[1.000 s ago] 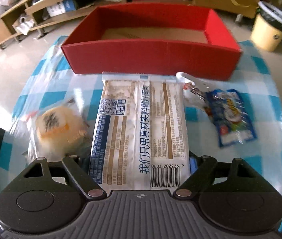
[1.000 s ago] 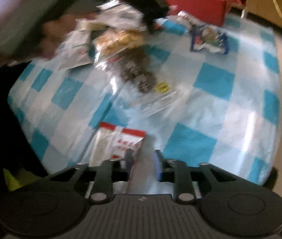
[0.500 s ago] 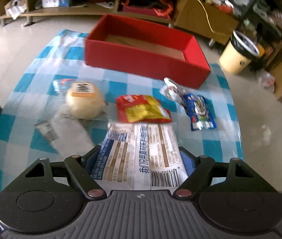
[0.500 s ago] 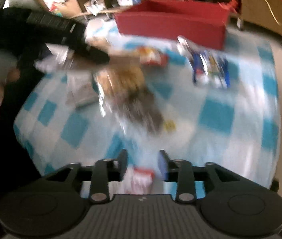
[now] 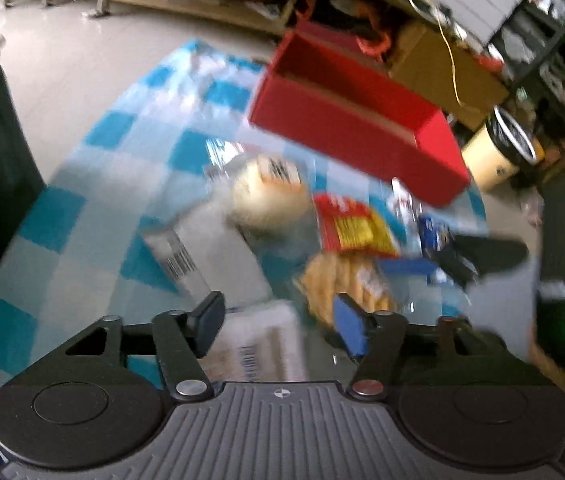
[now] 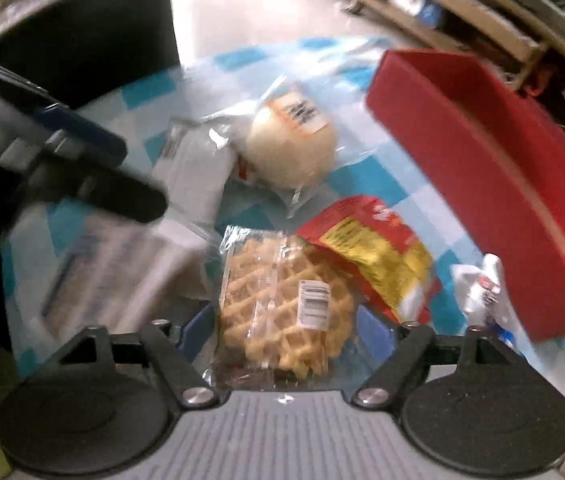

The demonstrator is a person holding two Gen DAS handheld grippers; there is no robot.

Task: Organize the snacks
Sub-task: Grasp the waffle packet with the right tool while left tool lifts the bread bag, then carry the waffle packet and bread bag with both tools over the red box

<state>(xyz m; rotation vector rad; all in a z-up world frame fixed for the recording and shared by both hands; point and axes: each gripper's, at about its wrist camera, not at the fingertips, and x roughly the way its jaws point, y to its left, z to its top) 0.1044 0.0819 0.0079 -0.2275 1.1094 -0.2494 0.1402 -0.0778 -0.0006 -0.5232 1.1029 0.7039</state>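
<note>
Right tool (image 6: 288, 330) opening around wrapped waffle pack (image 6: 282, 308) lying on checked worktop (image 6: 374, 184), pads not yet pressing. Likely light, crinkly, slippery film; brittle inside; best pinched gently across short sides. Left tool (image 5: 278, 320) closing, white pouch (image 5: 262, 348) between, unpressed.

**Two wrist cameras looking steeply down on one table**

Both fisheyes are facing forward along their fingers, close above the checked tablecloth (image 5: 62, 220). Both are taking in the red box (image 5: 358, 128) (image 6: 482, 168), round bun (image 5: 270, 196) (image 6: 292, 148) and waffle pack (image 5: 346, 280) (image 6: 282, 304).
</note>
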